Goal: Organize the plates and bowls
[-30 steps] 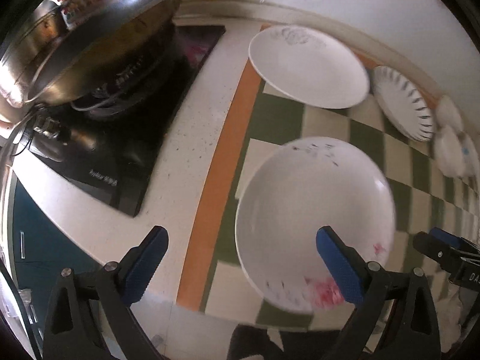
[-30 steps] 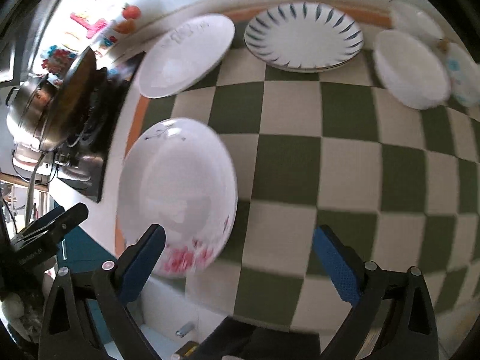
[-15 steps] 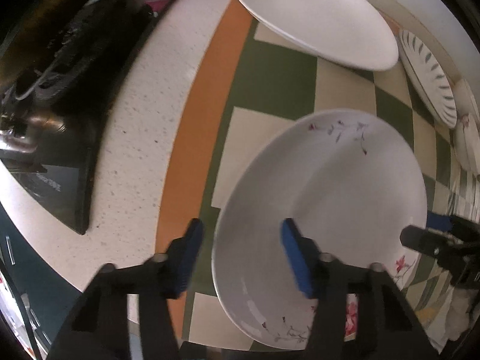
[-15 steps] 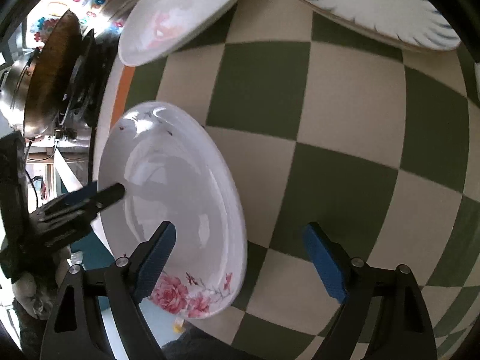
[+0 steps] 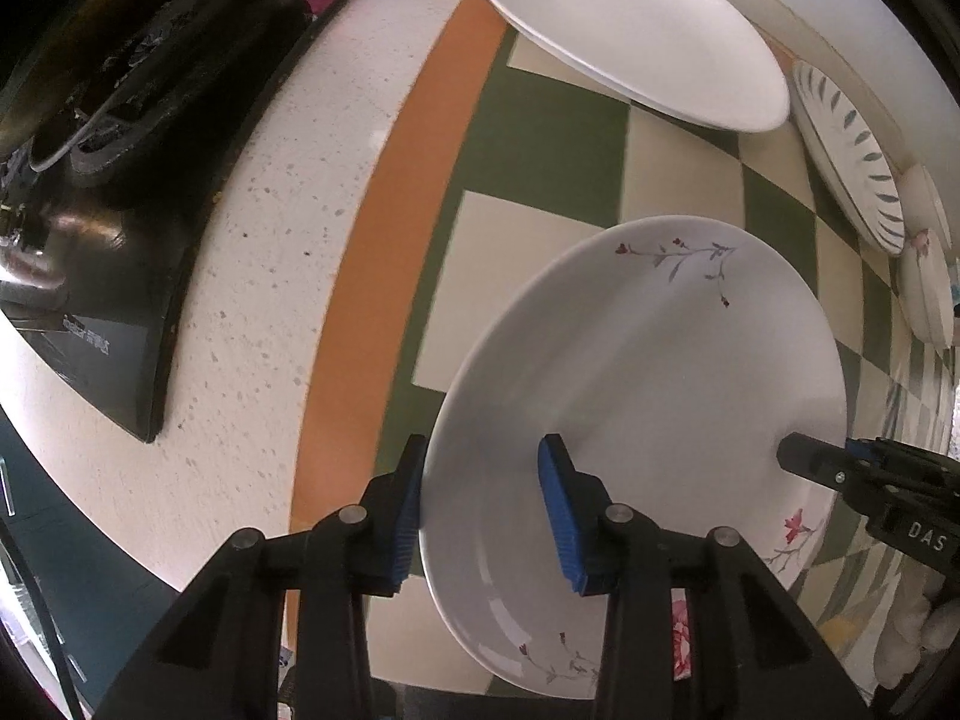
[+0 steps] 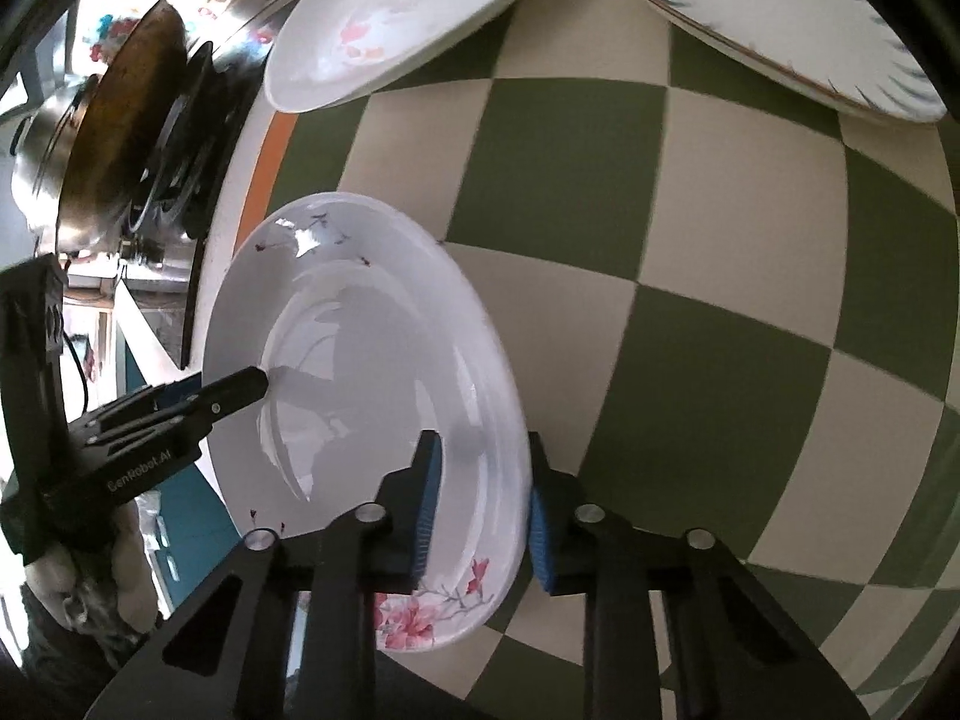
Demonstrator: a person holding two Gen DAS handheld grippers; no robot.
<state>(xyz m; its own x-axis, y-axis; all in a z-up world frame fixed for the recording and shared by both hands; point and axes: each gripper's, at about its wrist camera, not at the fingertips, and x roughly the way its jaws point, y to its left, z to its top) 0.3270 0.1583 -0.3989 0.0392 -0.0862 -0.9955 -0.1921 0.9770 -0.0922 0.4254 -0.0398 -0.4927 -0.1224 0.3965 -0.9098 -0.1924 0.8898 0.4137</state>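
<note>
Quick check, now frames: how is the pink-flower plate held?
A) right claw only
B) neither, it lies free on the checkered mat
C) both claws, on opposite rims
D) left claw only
C: the left claw has its blue pads on either side of one rim of the pink-flower plate, and the right claw straddles the opposite rim in the same way, as the right wrist view shows.

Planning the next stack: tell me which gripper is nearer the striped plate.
Right. The right gripper grips the floral plate on its rim toward the striped plate; the left gripper grips the opposite rim.
</note>
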